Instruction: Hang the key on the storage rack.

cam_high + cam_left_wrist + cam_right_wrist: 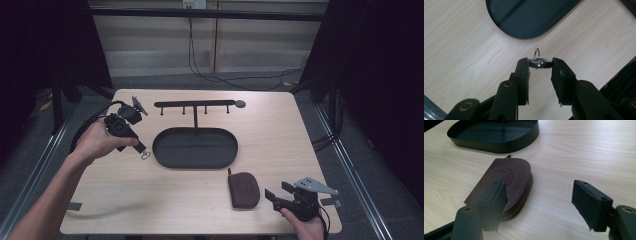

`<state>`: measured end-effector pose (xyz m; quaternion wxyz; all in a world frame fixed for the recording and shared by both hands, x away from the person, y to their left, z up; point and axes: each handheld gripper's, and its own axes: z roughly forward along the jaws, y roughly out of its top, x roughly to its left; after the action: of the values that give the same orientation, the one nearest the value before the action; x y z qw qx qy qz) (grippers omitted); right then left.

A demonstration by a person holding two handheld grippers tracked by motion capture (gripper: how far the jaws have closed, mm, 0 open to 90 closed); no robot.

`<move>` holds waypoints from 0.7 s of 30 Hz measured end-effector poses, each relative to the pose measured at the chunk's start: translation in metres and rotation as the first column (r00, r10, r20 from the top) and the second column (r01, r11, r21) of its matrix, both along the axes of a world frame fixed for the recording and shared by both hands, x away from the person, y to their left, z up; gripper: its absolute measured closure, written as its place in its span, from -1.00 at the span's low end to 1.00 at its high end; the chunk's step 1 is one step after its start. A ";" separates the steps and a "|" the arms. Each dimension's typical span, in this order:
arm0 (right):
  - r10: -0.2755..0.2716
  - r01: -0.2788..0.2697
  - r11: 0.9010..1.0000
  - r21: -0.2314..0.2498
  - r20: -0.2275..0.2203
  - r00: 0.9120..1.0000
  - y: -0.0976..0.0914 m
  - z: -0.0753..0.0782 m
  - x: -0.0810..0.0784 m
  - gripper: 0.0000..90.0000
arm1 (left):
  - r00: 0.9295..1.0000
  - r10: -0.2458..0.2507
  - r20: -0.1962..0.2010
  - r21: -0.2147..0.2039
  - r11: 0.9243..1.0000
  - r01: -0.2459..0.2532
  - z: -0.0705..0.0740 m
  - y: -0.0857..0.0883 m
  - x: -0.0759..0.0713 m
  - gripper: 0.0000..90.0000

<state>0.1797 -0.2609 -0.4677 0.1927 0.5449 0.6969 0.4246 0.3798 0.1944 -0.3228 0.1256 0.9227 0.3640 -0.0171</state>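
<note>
My left gripper [142,149] [540,65] is shut on a small silver metal disc with a ring [538,62], held a little above the table just left of the black oval tray [165,150] [529,15]. In the high view the ring [145,155] hangs at the jaw tips. A brown zipped leather pouch [244,189] [509,177] lies flat near the front edge, below the tray's right end. My right gripper [276,190] [540,187] stands open just right of the pouch, its left jaw over the pouch's edge, with nothing between the pads.
A black rack with several short hooks [195,104] stands on a post behind the tray [496,135]. The table's front edge runs close to the right hand. Cables trail on the floor beyond the far edge.
</note>
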 end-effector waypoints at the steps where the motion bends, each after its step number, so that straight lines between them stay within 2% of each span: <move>1: 0.000 0.000 1.000 0.000 0.000 1.000 0.000 0.000 0.000 -0.38 | 1.000 0.001 0.001 0.008 1.000 -0.001 0.001 -0.001 0.001 0.51; 9: 0.005 -0.005 1.000 0.003 -0.002 1.000 0.000 0.000 0.000 -0.41 | 1.000 0.006 -0.013 0.012 1.000 -0.006 0.007 -0.004 0.010 0.50; 21: 0.005 -0.005 1.000 0.002 -0.001 1.000 0.000 0.000 0.000 -0.43 | 1.000 0.007 -0.002 0.033 0.999 -0.007 0.024 -0.019 0.022 0.51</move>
<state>0.1792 -0.2610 -0.4672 0.1909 0.5436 0.6979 0.4256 0.4021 0.1752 -0.2985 0.1100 0.9235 0.3674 -0.0114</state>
